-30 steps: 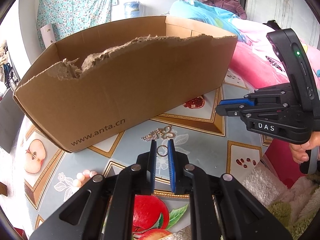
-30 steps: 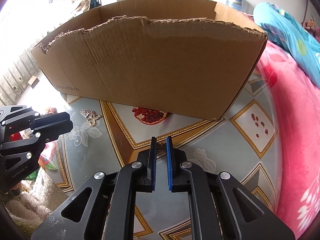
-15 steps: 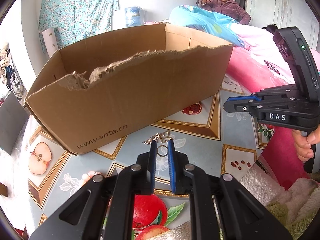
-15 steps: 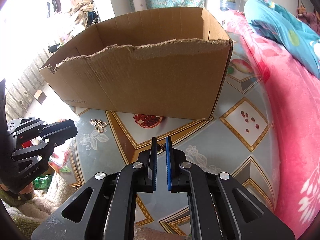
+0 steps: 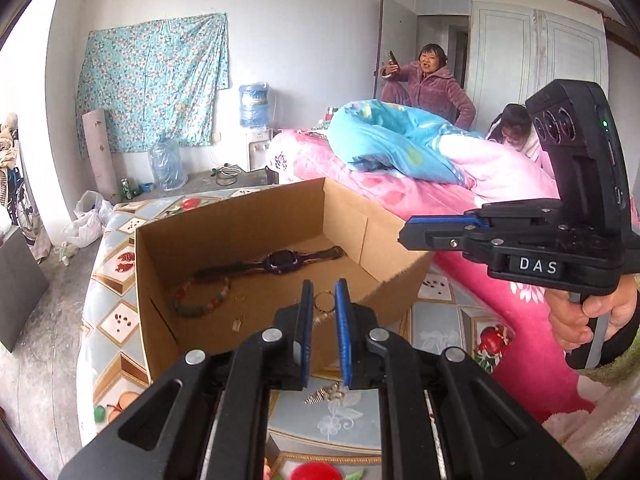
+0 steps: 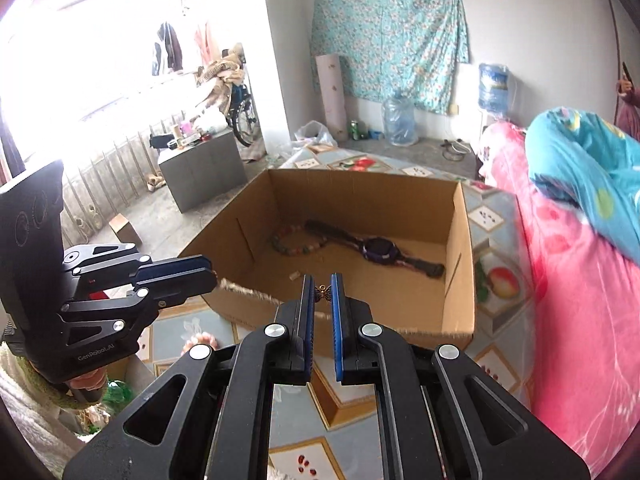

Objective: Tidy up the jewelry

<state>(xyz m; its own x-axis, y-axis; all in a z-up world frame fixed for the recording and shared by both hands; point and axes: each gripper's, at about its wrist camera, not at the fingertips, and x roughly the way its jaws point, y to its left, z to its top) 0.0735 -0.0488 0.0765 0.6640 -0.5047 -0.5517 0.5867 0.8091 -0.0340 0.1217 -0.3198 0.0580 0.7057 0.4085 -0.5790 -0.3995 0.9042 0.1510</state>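
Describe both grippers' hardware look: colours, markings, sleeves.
Both grippers are matte black with blue finger pads and silver pivot bolts. The right gripper has a white "DAS" label and green LED; the left gripper reads "GenRobot.AI". Each holding wrist shows a fuzzy olive cuff.

Right tool (image 6: pixel 321 294) pinches small charm (image 6: pixel 321 289) above cardboard box (image 6: pixel 464 264); watch (image 6: pixel 378 250), bead bracelet (image 6: pixel 294 245) inside.
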